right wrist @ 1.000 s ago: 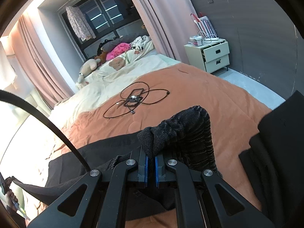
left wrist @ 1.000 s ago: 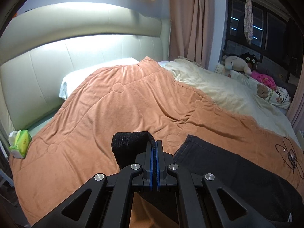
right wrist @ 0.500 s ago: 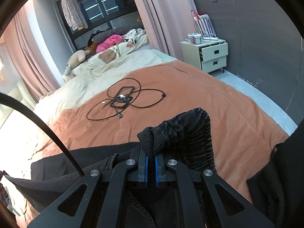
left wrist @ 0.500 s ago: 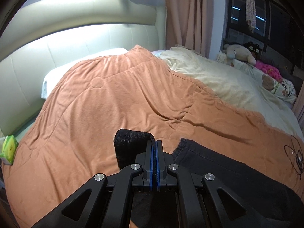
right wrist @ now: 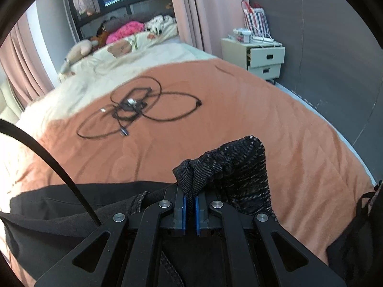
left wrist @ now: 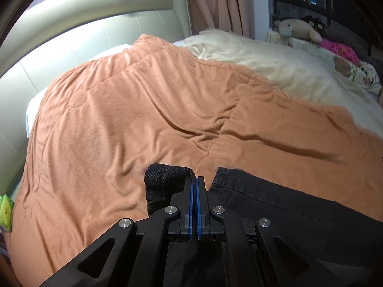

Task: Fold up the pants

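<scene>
Black pants (left wrist: 287,205) lie on the orange blanket (left wrist: 143,119) of a bed. My left gripper (left wrist: 196,181) is shut on a bunched edge of the pants (left wrist: 165,179), which sticks up left of the fingers. My right gripper (right wrist: 190,198) is shut on another bunched black edge (right wrist: 239,165) of the pants, with the rest (right wrist: 59,205) spread to the left below it. The parts under both grippers are hidden.
A coiled black cable (right wrist: 136,110) lies on the blanket ahead of the right gripper. A cream quilt (left wrist: 275,67) and stuffed toys (left wrist: 296,27) lie at the far side. A padded headboard (left wrist: 71,35) is at the left, a nightstand (right wrist: 258,57) at the right.
Both grippers have moved forward over the bed, carrying the pants edges with them. The blanket and cable look nearer. Both grips are unchanged.
</scene>
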A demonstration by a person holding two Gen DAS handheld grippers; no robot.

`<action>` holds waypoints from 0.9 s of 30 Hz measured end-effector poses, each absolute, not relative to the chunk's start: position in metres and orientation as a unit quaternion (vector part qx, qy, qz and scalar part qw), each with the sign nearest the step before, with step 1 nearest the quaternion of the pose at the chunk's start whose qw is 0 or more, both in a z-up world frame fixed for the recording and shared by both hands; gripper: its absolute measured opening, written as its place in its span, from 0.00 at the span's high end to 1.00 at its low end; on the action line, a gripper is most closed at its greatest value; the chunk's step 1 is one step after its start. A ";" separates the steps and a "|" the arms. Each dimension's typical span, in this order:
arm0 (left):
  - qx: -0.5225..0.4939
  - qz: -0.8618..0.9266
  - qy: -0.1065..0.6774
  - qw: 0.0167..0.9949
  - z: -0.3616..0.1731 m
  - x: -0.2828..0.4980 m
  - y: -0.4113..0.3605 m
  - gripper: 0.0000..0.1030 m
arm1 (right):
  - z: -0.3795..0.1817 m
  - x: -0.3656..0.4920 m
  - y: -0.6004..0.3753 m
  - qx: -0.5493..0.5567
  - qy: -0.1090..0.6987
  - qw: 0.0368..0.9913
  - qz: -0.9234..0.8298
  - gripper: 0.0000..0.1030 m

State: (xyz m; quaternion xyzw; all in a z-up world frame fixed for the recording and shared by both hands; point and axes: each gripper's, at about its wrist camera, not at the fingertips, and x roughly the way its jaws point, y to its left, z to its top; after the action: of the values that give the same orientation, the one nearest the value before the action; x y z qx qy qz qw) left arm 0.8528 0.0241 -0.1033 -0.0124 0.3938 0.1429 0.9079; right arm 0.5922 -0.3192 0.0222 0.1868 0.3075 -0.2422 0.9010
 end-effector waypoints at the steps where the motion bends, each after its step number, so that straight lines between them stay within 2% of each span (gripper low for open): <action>1: -0.011 0.146 0.400 0.905 -0.109 0.858 0.022 0.97 | 0.021 0.595 -0.322 0.185 0.312 0.900 -0.243 0.98; 7: -0.012 0.147 0.405 0.902 -0.131 0.883 0.015 0.97 | 0.011 0.619 -0.328 0.182 0.325 0.892 -0.256 0.98; 19: 0.007 0.153 0.394 0.906 -0.128 0.930 -0.003 0.97 | 0.007 0.667 -0.334 0.160 0.327 0.890 -0.275 0.98; 22: 0.009 0.153 0.410 0.899 -0.135 0.943 -0.006 0.93 | 0.001 0.682 -0.338 0.166 0.326 0.885 -0.288 0.98; 23: 0.013 0.155 0.409 0.899 -0.136 0.945 -0.006 0.90 | -0.001 0.687 -0.339 0.173 0.326 0.884 -0.288 0.98; 24: 0.014 0.158 0.407 0.899 -0.136 0.944 -0.005 0.75 | -0.005 0.693 -0.342 0.178 0.333 0.882 -0.283 0.94; 25: 0.010 0.160 0.404 0.901 -0.135 0.941 -0.002 0.49 | -0.006 0.697 -0.344 0.184 0.339 0.879 -0.281 0.91; 26: 0.003 0.159 0.399 0.903 -0.133 0.938 0.002 0.37 | -0.008 0.699 -0.346 0.192 0.342 0.877 -0.276 0.86; 27: -0.004 0.157 0.387 0.909 -0.130 0.931 0.005 0.27 | -0.010 0.698 -0.347 0.202 0.340 0.880 -0.264 0.70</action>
State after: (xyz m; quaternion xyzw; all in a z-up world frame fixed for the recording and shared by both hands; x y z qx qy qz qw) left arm 0.9314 0.0053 -0.1296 -0.0039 0.3871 0.1568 0.9086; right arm 0.6979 -0.3469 -0.0096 0.2021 0.3402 -0.2643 0.8795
